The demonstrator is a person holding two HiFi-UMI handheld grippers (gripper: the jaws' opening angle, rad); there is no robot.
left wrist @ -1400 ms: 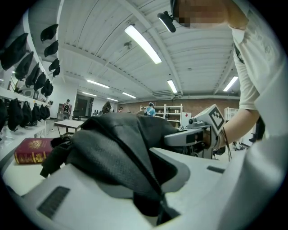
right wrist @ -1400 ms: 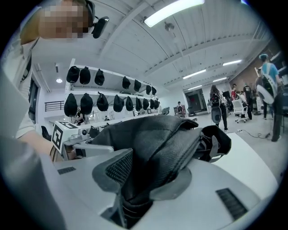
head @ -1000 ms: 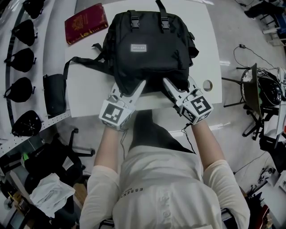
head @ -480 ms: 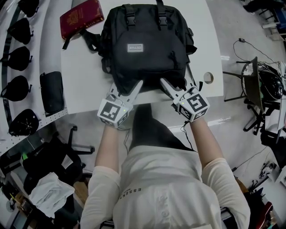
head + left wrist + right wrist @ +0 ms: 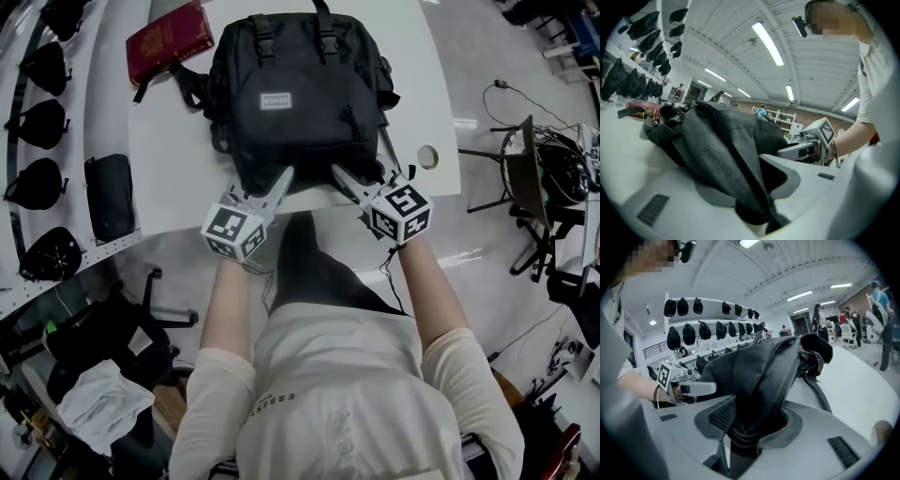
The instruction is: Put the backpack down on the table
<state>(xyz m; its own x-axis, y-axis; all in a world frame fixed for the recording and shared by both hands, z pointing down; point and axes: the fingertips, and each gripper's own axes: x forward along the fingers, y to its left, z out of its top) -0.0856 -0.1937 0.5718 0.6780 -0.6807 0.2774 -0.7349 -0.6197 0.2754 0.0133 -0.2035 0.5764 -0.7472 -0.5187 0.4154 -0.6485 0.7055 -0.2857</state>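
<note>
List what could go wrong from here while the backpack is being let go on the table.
1. The backpack lies close to the near edge of the table. It might slide toward the person once it is let go.
2. The left gripper has its jaws opening with bag fabric between them, while the right gripper pinches a fold. Pulling back unevenly could snag the cloth and drag the bag off the edge.

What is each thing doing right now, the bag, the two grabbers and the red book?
Backpack, lying on the table, front up.
Left gripper, fingers opening, backpack fabric between them.
Right gripper, fingers closed on backpack fabric.
Red book, closed, lying flat on the table.
</note>
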